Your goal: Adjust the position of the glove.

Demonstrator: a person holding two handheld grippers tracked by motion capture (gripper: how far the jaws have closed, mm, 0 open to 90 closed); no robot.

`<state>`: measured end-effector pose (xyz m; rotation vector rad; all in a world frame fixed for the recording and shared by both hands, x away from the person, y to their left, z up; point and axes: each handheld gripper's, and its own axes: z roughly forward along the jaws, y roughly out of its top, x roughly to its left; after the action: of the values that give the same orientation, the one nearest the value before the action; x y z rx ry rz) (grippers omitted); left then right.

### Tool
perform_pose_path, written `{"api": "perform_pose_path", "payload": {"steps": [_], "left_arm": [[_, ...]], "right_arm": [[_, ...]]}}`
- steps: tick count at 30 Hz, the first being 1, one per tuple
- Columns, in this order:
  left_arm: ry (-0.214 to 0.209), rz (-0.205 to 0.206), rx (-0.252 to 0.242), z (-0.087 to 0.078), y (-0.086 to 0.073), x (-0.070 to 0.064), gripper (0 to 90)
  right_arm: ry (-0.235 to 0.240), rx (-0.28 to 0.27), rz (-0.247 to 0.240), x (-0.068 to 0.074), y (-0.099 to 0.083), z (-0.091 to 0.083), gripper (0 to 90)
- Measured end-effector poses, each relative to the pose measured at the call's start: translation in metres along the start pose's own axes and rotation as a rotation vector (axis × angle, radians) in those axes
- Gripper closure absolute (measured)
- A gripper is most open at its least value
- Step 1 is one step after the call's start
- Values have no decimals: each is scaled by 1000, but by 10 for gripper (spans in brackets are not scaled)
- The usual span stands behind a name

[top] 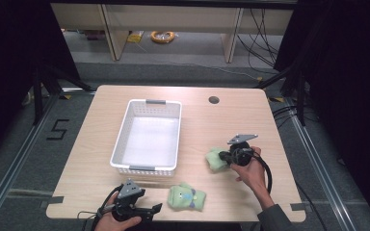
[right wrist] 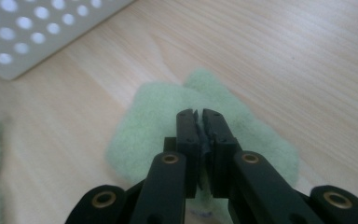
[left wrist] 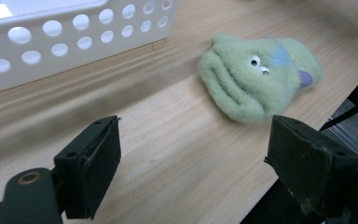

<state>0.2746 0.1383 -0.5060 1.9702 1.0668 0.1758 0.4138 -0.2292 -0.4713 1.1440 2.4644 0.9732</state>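
Clamping right gripper (right wrist: 199, 122) jaws on a green mitten (right wrist: 158, 112) right of the basket (top: 120, 139). Left gripper (left wrist: 191, 163) is sitting wide open near second mitten (left wrist: 256, 77) at table's (top: 221, 130) front edge.

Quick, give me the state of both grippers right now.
Left gripper: jaws wide open, holding nothing, facing the green mitten with eyes.
Right gripper: jaws shut over the other green mitten; grip on it cannot be told.

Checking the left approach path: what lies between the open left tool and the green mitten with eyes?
Only bare tabletop. In the left gripper view, the left tool is open, short of the mitten, with the white basket off to one side.
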Motion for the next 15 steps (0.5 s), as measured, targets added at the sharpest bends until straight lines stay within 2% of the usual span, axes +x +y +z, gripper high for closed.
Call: {"api": "perform_pose_path", "payload": {"steps": [1,4,6,8,10,11,12,15], "left_arm": [[0,1,0,0,0,0,170],[8,-6,-15,0,0,-2,170],[-1,-5,-14,0,0,-2,170],[-1,-4,-11,-1,0,-2,170],[-2,13,-1,-2,1,-1,170],[-2,13,-1,-2,1,-1,170],[-1,14,-6,-2,1,-2,170],[-3,13,-1,-2,1,-2,170]], "right_arm": [[-9,-50,15,5,-2,-2,865],[11,-46,15,14,-5,-23,866],[16,-66,17,17,-8,-27,866],[33,-78,38,29,-17,-38,866],[49,-88,51,36,-26,-44,866],[49,-88,51,36,-26,-44,866],[60,-77,56,43,-35,-47,866],[74,-72,72,52,-45,-52,865]]}}
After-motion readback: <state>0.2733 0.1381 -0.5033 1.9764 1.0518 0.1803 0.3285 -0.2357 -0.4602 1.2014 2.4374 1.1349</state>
